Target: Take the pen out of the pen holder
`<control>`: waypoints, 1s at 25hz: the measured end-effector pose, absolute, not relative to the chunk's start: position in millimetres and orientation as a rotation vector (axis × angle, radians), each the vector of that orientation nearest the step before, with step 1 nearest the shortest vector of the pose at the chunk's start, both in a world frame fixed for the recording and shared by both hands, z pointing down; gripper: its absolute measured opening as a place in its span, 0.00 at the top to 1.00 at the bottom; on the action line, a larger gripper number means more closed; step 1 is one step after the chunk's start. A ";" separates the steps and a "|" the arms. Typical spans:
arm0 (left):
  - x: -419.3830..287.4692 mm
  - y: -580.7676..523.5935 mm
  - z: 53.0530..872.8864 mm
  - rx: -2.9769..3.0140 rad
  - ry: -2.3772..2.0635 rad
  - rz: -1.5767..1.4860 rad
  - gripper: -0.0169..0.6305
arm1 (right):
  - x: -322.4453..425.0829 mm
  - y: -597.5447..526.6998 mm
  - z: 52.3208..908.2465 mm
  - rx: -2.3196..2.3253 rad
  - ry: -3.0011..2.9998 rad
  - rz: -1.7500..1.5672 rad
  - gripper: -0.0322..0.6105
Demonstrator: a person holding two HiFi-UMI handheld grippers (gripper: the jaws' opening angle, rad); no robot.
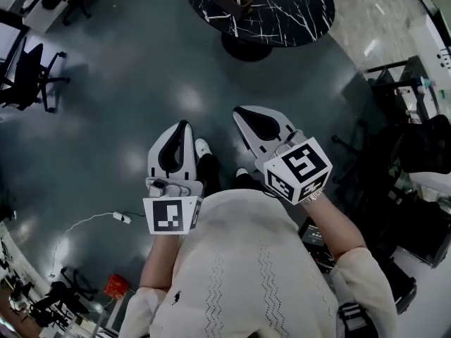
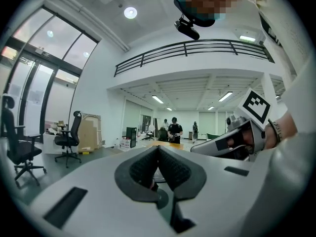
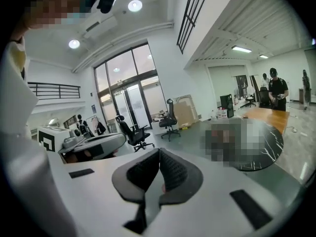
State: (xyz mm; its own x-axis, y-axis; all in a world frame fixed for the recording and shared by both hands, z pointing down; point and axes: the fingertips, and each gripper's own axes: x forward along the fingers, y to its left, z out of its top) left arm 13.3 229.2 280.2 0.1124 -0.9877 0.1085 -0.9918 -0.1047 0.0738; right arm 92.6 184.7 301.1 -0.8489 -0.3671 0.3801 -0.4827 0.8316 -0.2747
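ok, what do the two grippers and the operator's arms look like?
Left gripper and right gripper: white moulded shells, with tongs lined in black ribbed pads that taper to a point. Each carries a cube with black-and-white square markers: left cube, right cube. The operator wears a cream knitted sweater with zigzag stitching and a wristband on the right wrist.

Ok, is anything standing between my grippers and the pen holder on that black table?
Nothing visible does. Only bare floor lies between the left gripper, the right gripper and the black table where the pen holder stands.
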 end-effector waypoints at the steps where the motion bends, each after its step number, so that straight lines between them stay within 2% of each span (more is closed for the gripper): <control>1: 4.0 219.3 277.2 2.266 -1.995 0.043 0.96 | 84.3 177.2 299.5 0.666 -2.697 0.524 0.92; 10: -40.3 150.6 274.9 2.385 -1.859 0.017 0.96 | 50.5 122.0 297.4 0.830 -2.640 0.513 0.92; 25: -34.1 -16.0 282.5 2.357 -1.833 -0.017 0.96 | 57.1 -40.3 318.4 0.850 -2.618 0.583 0.92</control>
